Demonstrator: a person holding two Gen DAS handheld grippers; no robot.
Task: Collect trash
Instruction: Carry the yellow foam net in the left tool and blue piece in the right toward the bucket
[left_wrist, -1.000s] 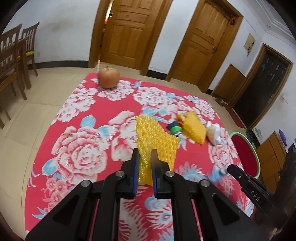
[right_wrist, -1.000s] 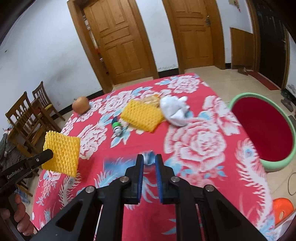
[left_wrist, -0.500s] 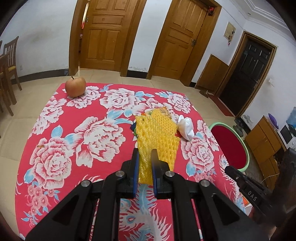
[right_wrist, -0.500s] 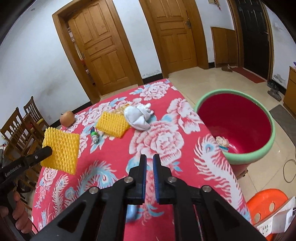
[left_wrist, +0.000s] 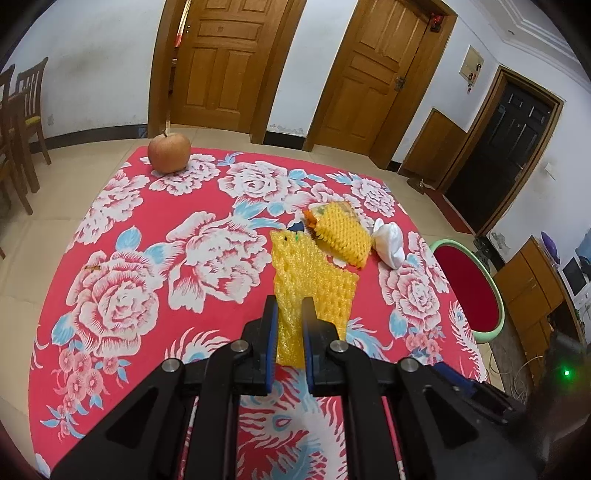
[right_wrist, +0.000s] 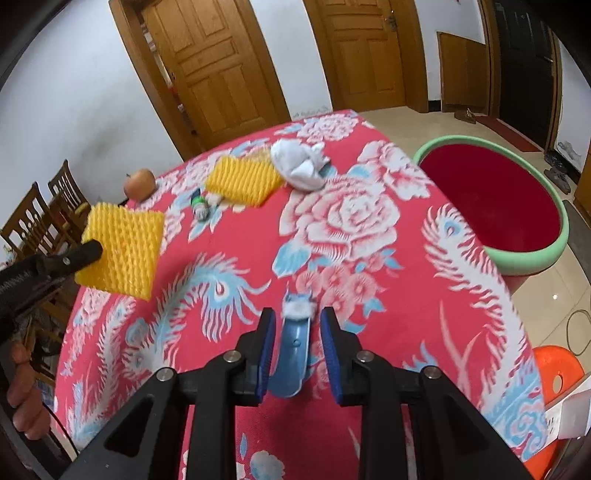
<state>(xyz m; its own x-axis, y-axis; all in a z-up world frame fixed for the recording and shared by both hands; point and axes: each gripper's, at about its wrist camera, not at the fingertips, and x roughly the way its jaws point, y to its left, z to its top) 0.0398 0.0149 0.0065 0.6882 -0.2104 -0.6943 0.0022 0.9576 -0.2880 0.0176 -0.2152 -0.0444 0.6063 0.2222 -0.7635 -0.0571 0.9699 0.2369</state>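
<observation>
Our left tongs (left_wrist: 289, 325) pinch a yellow foam net (left_wrist: 310, 280) above the tabletop (left_wrist: 122, 236). Our right tongs (right_wrist: 297, 338) stand open around a blue scoop (right_wrist: 293, 354), not touching it. Farther lie a second foam net (right_wrist: 242, 180), a white crumpled tissue (right_wrist: 301, 166) and an apple (left_wrist: 169, 152). Beside the tabletop, the red basin (right_wrist: 491, 199) shows nothing inside.

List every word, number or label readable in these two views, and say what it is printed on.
No text reads clearly in either view.
White print on the side of the black left gripper, which holds the yellow foam net: blurred, unreadable.
Red marks on the pale wall panel: too small to read.
</observation>
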